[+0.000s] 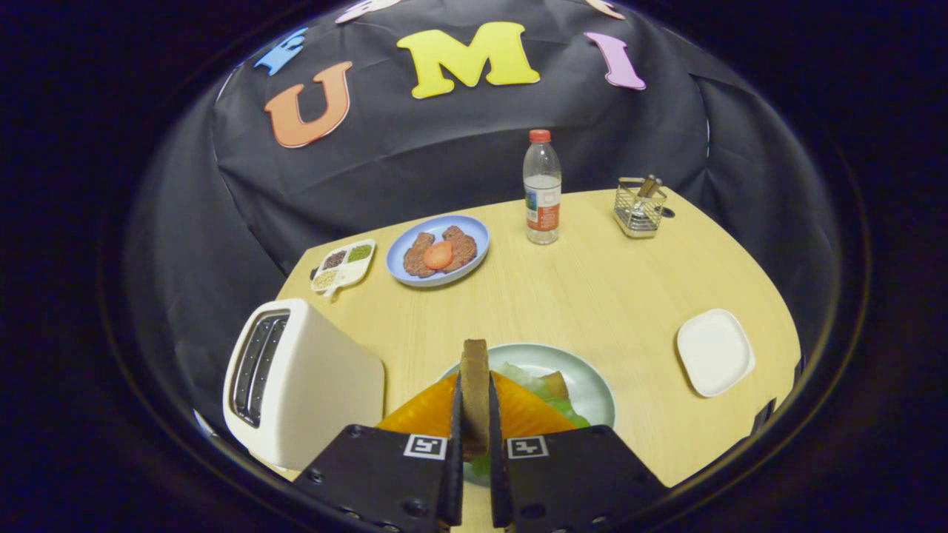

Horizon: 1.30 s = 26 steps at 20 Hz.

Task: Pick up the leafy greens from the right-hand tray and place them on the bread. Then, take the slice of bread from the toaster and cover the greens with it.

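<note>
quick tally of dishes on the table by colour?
White: 2, the small square tray and the divided seed dish
Blue: 1, the plate holding patties
Pale green: 1, the plate just beyond the gripper, which is clamped on a bread slice
Total: 4

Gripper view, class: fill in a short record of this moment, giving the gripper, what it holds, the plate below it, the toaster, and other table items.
hand-held gripper: shut on the bread slice
bread slice: upright, edge-on between the fingers
pale green plate: just beyond the fingers, holding leafy greens
toaster: white, left of the fingers, slots look empty
white tray: right, bare
far items: blue plate with patties and a tomato slice, water bottle, wire holder
</note>
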{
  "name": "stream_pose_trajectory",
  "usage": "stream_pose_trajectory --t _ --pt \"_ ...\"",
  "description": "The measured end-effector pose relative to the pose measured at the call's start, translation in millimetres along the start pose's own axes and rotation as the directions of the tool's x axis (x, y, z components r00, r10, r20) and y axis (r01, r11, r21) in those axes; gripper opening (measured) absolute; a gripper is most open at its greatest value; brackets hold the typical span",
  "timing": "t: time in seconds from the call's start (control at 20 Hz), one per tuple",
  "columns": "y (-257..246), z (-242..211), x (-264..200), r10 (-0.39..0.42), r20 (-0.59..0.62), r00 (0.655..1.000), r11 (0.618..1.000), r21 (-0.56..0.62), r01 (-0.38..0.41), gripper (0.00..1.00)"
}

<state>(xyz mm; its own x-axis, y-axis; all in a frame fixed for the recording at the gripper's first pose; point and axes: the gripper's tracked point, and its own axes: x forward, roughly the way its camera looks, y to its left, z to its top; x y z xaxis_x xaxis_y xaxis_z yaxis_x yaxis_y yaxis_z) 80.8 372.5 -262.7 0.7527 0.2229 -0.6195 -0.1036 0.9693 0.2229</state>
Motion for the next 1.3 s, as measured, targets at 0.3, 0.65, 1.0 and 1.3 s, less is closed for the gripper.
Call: stream_pose_trajectory --t 0.3,0.65,1.0,1.3 --pt "-43.7 -18.9 12.9 -0.063 -0.071 0.995 0.997 0.049 0.066 0.15" --pt "-67.4 -37.5 22.4 -0.088 -0.114 0.990 0.996 0.018 0.090 0.39" --pt "-80.2 -39.4 29.3 -0.159 -0.094 0.983 0.981 -0.125 0.147 0.53" --pt "-73.3 -17.7 0.4 -0.153 -0.008 0.988 0.963 -0.224 0.147 0.72"
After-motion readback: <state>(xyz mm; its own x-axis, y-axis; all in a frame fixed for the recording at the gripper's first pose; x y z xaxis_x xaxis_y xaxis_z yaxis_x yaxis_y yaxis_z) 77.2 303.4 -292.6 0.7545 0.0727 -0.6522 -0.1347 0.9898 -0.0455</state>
